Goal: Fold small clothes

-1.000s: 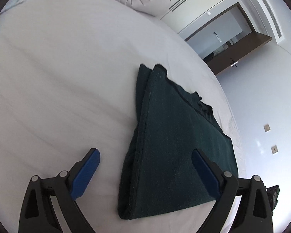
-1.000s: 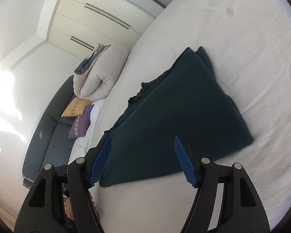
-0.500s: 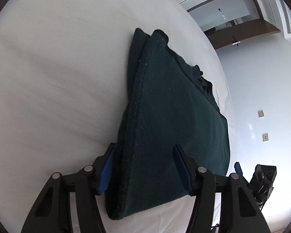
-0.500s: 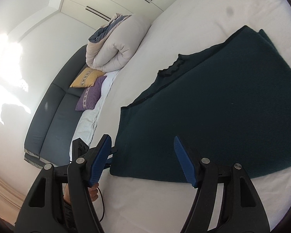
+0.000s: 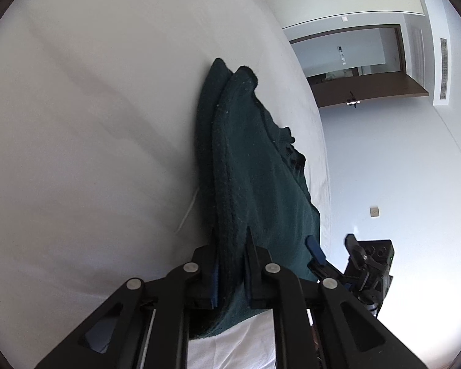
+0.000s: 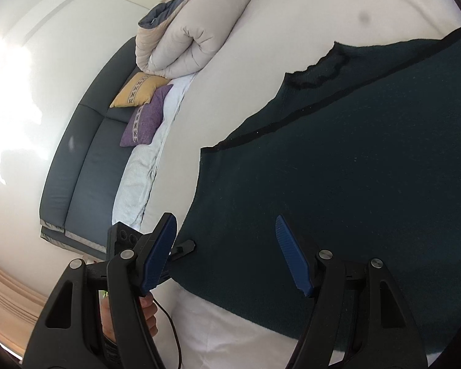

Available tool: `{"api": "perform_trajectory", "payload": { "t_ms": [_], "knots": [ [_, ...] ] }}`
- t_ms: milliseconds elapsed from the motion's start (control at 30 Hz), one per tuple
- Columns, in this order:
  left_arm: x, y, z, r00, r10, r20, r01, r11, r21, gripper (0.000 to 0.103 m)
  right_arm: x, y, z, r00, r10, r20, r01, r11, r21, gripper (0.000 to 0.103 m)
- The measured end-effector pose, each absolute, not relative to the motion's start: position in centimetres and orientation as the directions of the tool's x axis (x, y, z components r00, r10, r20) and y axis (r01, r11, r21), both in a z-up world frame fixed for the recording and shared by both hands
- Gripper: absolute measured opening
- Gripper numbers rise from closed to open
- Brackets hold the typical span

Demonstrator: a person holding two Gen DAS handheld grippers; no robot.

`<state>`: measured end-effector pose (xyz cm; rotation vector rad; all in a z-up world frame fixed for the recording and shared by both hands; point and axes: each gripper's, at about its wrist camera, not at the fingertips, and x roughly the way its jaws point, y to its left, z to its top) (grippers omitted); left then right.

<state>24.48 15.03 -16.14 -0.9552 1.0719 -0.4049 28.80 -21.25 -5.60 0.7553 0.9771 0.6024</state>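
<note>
A dark green knit garment [image 5: 255, 184] lies folded flat near the bed's [image 5: 92, 123] near edge, layers stacked.

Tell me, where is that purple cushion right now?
In the right wrist view, the purple cushion sits upper left on the dark sofa, just below the yellow cushion and beside the bed.

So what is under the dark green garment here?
The dark green garment lies on the white bed sheet, which shows all around it. Its own folded lower layers show at the edge; anything under its middle is covered.
</note>
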Motion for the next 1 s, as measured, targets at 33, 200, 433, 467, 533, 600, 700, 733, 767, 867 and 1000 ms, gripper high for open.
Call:
{"api": "perform_trajectory", "payload": {
  "t_ms": [33, 200, 433, 467, 533, 600, 700, 733, 767, 867, 1000],
  "knots": [
    [24.5, 14.9, -15.7, 0.462, -0.694, -0.552, -0.142, 0.557, -0.818, 0.011, 29.6, -20.9, -6.4, 0.419, 0.753, -0.508, -0.105, 0.596, 0.796, 0.067],
    [24.6, 13.0, -12.8, 0.477, -0.688, -0.547, -0.055, 0.598, -0.8, 0.011, 32.5, -20.9, -10.6, 0.381, 0.759, -0.528, -0.032, 0.582, 0.813, 0.065],
    [25.9, 5.5, -7.2, 0.454, -0.695, -0.558, 0.117, 0.667, -0.736, 0.011, 33.3, -23.8, -11.3, 0.375, 0.847, -0.377, -0.03, 0.417, 0.908, 0.07],
    [26.1, 3.9, -6.7, 0.443, -0.701, -0.559, 0.142, 0.671, -0.728, 0.011, 33.3, -24.6, -11.2, 0.377, 0.862, -0.339, -0.028, 0.376, 0.926, 0.073],
    [26.6, 0.3, -6.0, 0.416, -0.713, -0.565, 0.19, 0.676, -0.712, 0.011, 33.4, -26.5, -10.9, 0.393, 0.879, -0.271, -0.038, 0.31, 0.95, 0.073],
    [27.1, -3.5, -6.2, 0.38, -0.721, -0.58, 0.233, 0.681, -0.694, 0.011, 33.6, -28.8, -10.6, 0.416, 0.884, -0.213, -0.047, 0.255, 0.966, 0.074],
    [27.7, -8.7, -7.9, 0.312, -0.742, -0.593, 0.261, 0.667, -0.698, 0.011, 33.9, -32.4, -10.5, 0.458, 0.873, -0.169, -0.042, 0.211, 0.977, 0.079],
    [27.9, -9.9, -8.6, 0.294, -0.748, -0.595, 0.262, 0.662, -0.703, 0.011, 34.0, -33.4, -10.6, 0.469, 0.867, -0.168, -0.035, 0.209, 0.977, 0.08],
    [28.1, -11.2, -9.5, 0.274, -0.755, -0.595, 0.258, 0.654, -0.711, 0.011, 34.1, -34.5, -11.0, 0.478, 0.862, -0.166, -0.025, 0.203, 0.979, 0.08],
    [28.0, -13.7, -11.4, 0.238, -0.754, -0.612, 0.252, 0.656, -0.711, 0.011, 34.3, -36.8, -12.7, 0.485, 0.849, -0.209, 0.044, 0.214, 0.976, 0.081],
    [27.6, -15.3, -12.6, 0.232, -0.722, -0.652, 0.263, 0.692, -0.672, 0.011, 34.7, -37.3, -13.3, 0.478, 0.851, -0.218, 0.038, 0.228, 0.973, 0.08]
  ]
}}
